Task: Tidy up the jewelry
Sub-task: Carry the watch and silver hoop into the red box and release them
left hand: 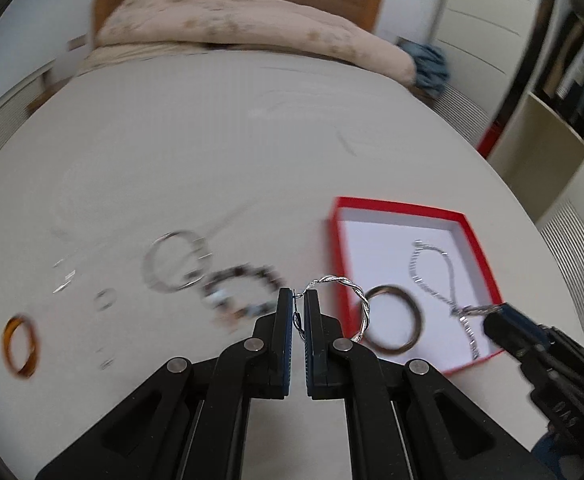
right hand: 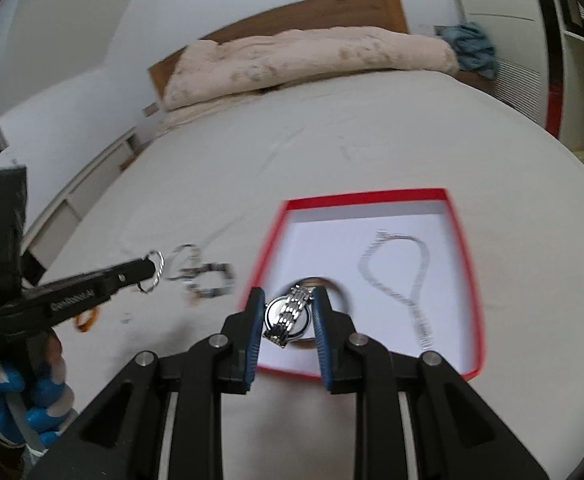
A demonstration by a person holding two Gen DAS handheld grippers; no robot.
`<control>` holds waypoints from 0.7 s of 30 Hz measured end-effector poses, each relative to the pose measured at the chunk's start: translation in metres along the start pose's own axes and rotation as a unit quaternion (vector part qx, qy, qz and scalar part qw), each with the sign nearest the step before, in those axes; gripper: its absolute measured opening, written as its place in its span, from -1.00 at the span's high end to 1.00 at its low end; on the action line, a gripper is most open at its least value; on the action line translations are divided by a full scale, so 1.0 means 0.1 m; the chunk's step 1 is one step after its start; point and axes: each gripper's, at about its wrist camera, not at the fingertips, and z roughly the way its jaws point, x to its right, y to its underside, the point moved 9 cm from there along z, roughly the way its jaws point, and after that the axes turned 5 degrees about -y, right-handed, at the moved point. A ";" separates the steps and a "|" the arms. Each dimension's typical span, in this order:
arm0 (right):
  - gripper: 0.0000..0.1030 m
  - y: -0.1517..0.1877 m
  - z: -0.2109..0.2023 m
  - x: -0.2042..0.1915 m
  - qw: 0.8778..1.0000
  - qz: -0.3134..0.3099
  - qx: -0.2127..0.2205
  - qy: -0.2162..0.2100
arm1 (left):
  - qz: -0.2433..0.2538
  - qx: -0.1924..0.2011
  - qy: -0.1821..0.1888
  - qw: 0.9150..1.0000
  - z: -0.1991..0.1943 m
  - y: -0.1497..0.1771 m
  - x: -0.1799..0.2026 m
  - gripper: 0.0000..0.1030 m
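The left gripper has its black fingers pressed nearly together on the thin hook of a twisted silver hoop earring, which curls out to the right of the fingertips, held above the white bed sheet just left of the shallow red cardboard box with a white floor. The right gripper pinches a silver metal-link wristwatch with a round pale dial between its blue-padded fingers, over the box's near left corner. Inside the box lie a dark brown bangle and a looped silver chain bracelet. On the sheet left of the box rest a blurred beaded bracelet, plain silver bangles and an amber ring-shaped bangle.
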 end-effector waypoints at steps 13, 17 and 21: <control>0.56 0.32 0.44 0.81 0.996 -0.011 -0.068 0.051 | 0.074 -0.058 -0.007 0.996 0.98 0.14 0.76 0.90; 0.55 0.33 0.43 0.84 0.995 -0.027 -0.079 0.056 | 0.083 -0.052 -0.011 0.995 1.00 0.14 0.78 0.90; 0.54 0.34 0.40 0.86 0.994 -0.034 -0.084 0.066 | 0.084 -0.052 -0.014 0.995 0.96 0.15 0.77 0.89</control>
